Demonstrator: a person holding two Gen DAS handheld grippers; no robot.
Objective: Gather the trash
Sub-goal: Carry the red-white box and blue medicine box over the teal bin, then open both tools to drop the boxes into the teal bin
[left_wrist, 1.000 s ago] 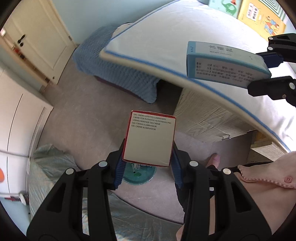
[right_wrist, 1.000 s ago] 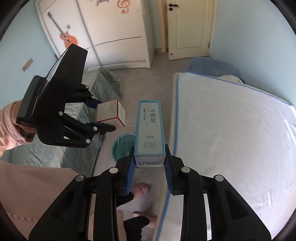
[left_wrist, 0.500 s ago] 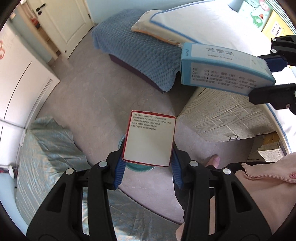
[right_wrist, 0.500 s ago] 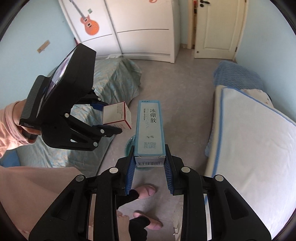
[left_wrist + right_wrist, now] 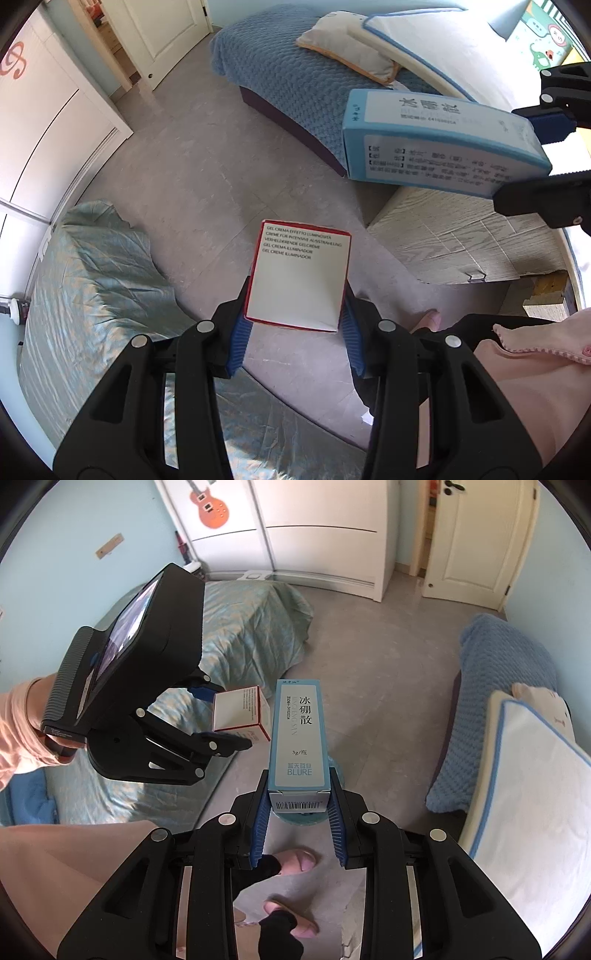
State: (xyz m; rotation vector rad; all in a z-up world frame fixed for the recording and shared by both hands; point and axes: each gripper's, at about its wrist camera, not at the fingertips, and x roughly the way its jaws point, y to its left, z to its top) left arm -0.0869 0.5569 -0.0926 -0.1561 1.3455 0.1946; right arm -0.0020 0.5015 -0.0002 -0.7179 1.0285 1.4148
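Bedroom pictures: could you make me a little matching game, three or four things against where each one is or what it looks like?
Things:
1. white box with red edges
2. long blue box
3. guitar picture
4. blue knitted blanket

Descriptions:
A. orange, on the wardrobe door
B. clamped in the right gripper
C. draped over the bed end
D. clamped in the left gripper

Pairs: 1-D, 2-B, 3-A, 4-C

Right gripper [image 5: 299,808] is clamping a tall blue box [image 5: 298,734] by its bottom end, box pointing away over grey floor [image 5: 369,686]. Left gripper [image 5: 236,722] is gripping a small red-edged white box [image 5: 240,714] just left of it. Slippered feet [image 5: 295,862] showing below.
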